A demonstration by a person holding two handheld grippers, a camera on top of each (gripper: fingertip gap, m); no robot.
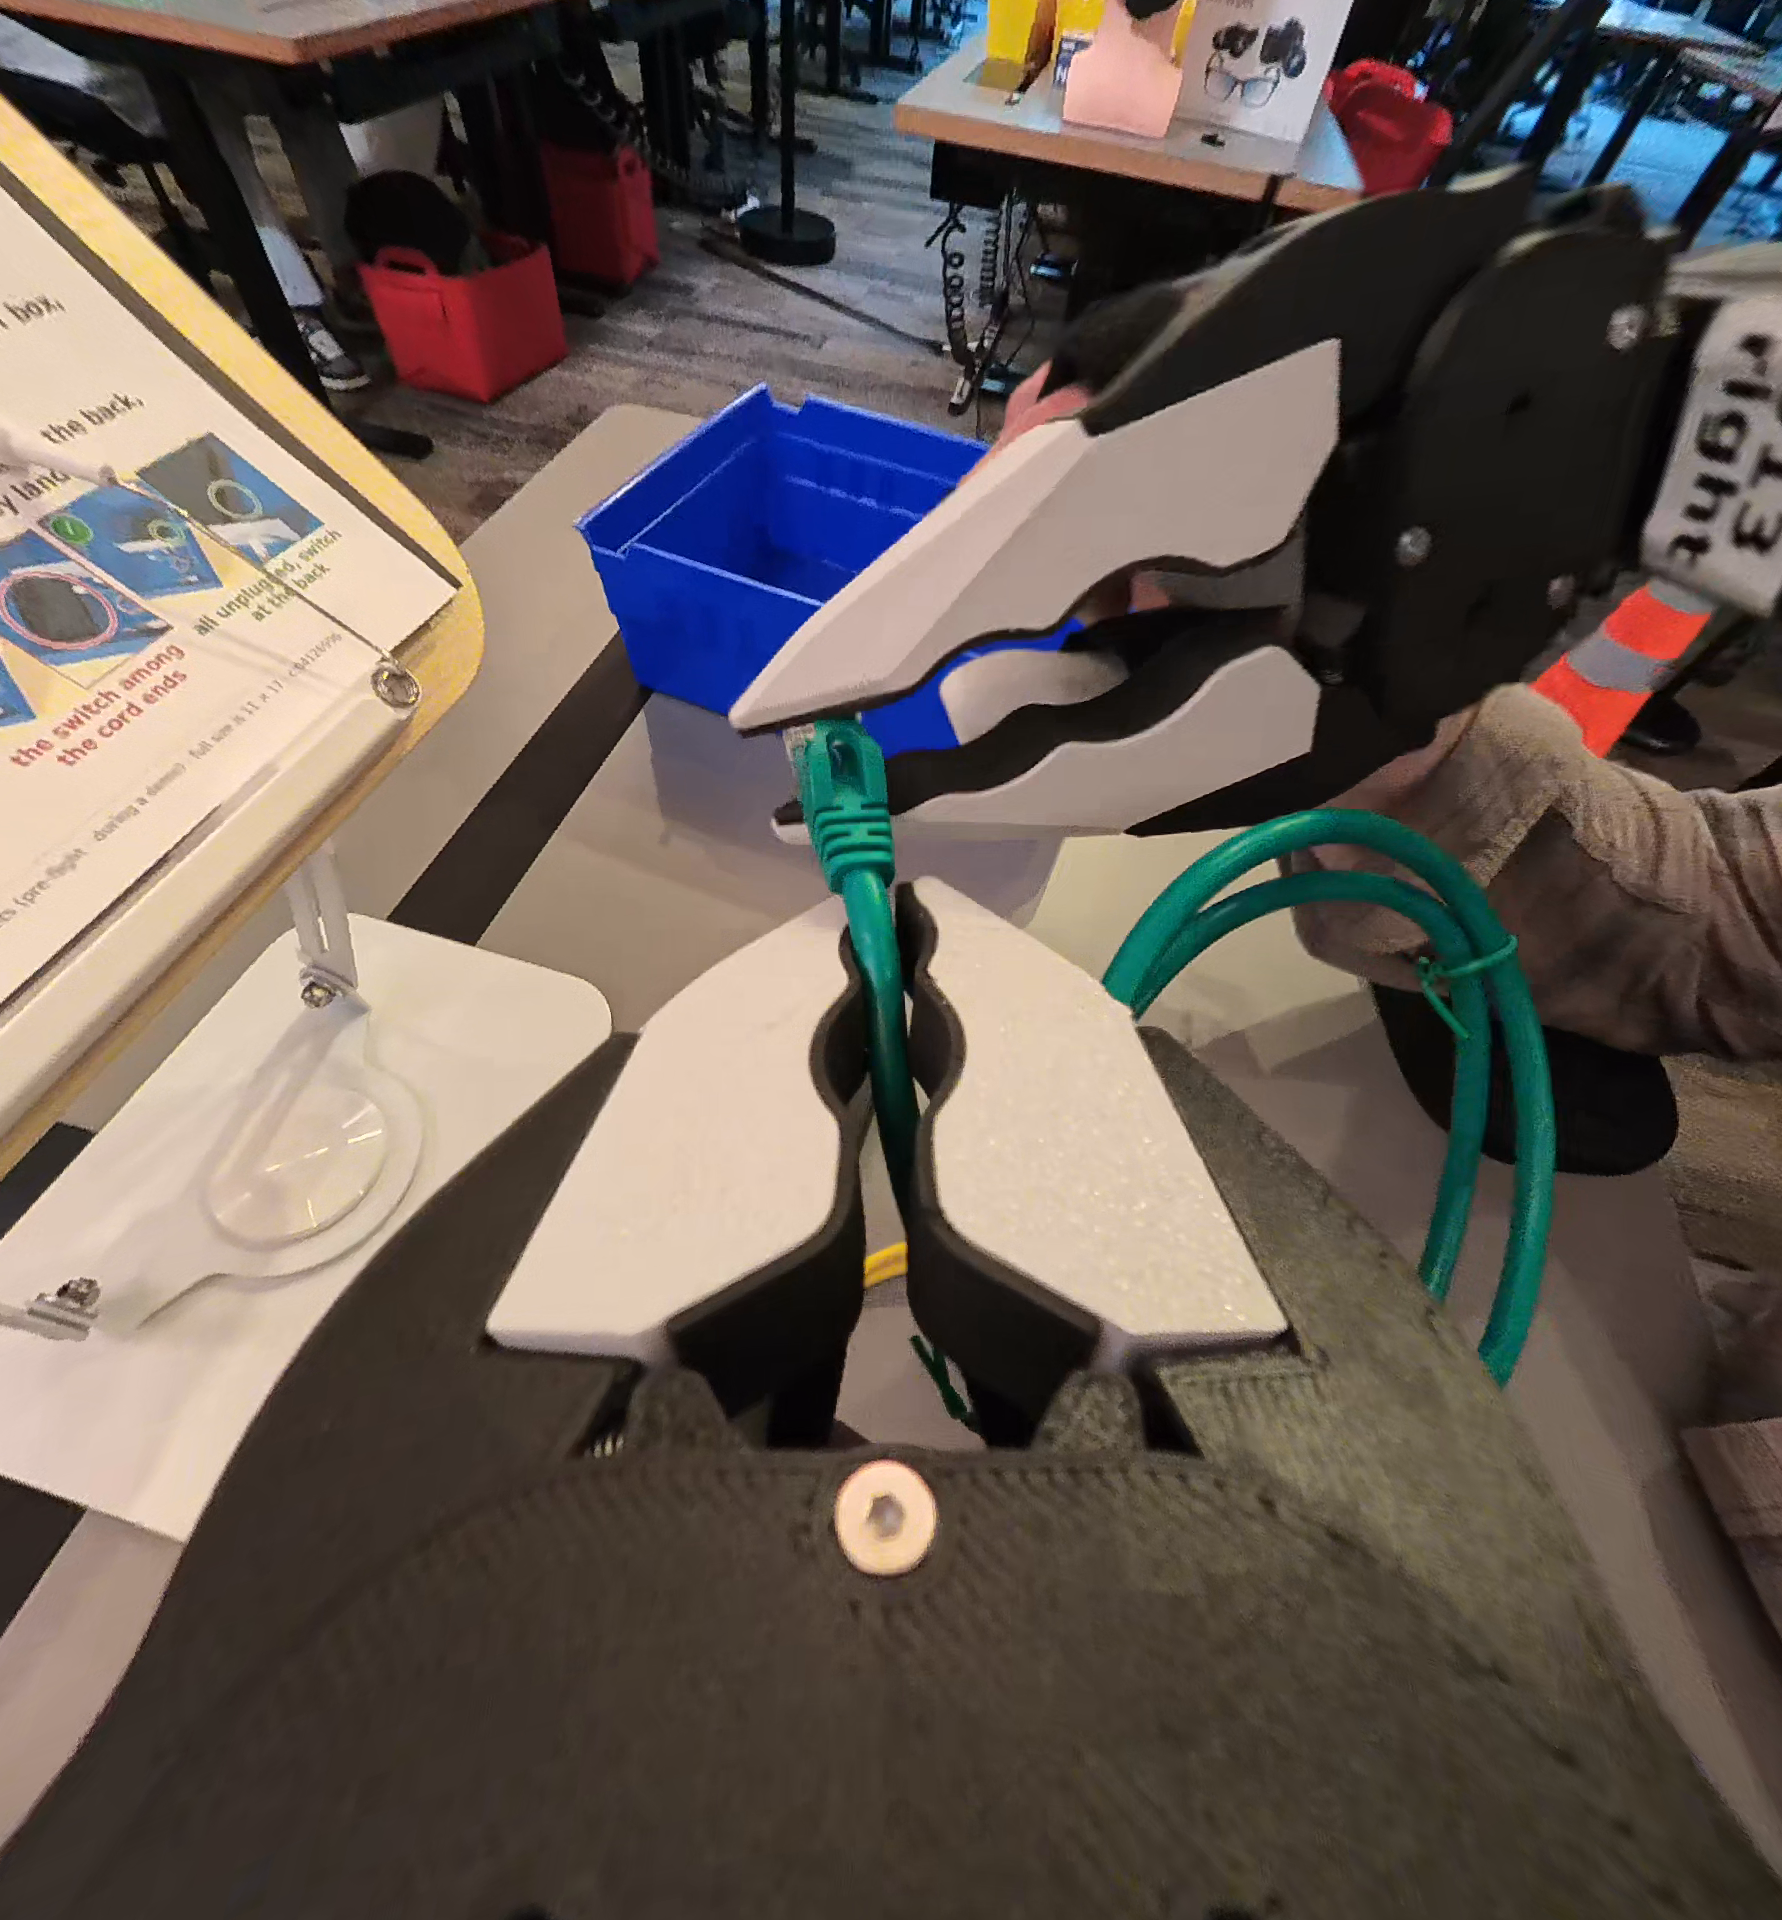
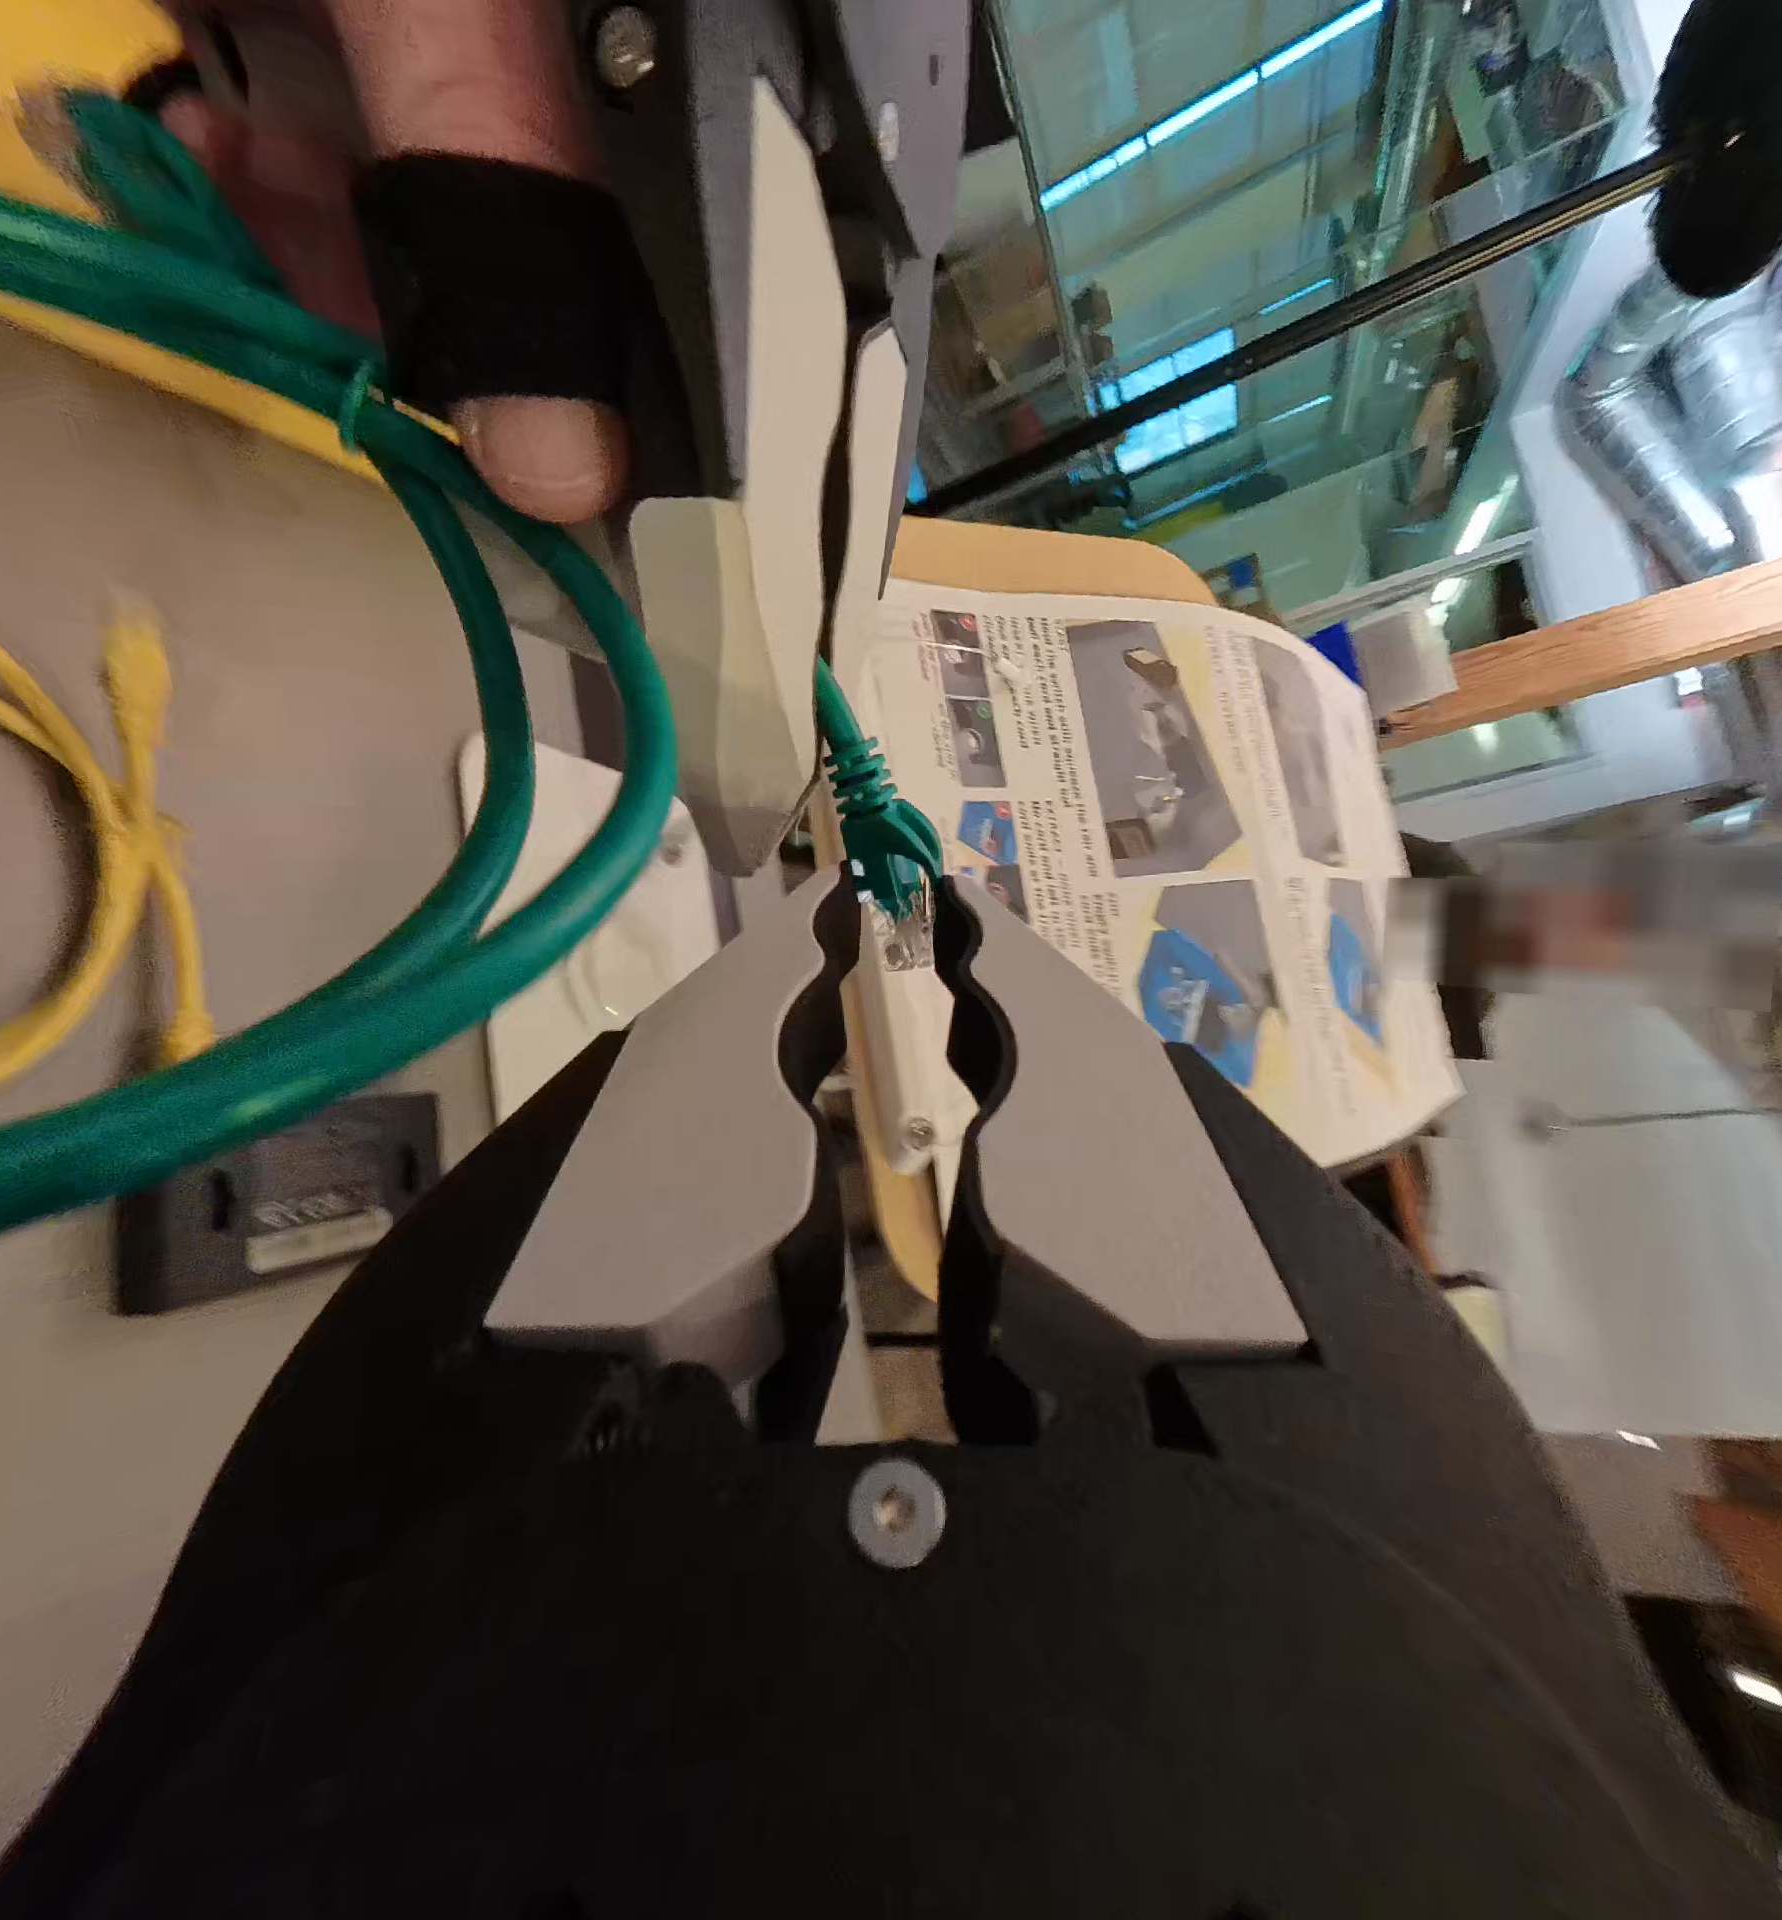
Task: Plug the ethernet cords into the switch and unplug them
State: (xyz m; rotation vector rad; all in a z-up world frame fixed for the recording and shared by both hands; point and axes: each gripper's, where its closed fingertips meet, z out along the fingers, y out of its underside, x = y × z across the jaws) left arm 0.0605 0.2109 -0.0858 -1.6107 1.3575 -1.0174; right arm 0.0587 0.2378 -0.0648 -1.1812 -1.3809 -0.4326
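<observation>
The left gripper (image 1: pixel 882 914) squeezes the green cord (image 1: pixel 892 1039) while the right gripper (image 2: pixel 892 914) pinches its plug (image 2: pixel 882 831), so next comes lining the plug up with the switch (image 2: pixel 274 1205).

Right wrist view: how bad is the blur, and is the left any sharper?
Right wrist view: motion smear on the yellow cord and the dark switch, background streaked, frame rolled; the green plug at the right gripper stays readable. Left wrist view: sharper, green cord in the left gripper crisp, blue bin clear, wide-angle bending at the edges, instruction sheet slightly soft.
</observation>
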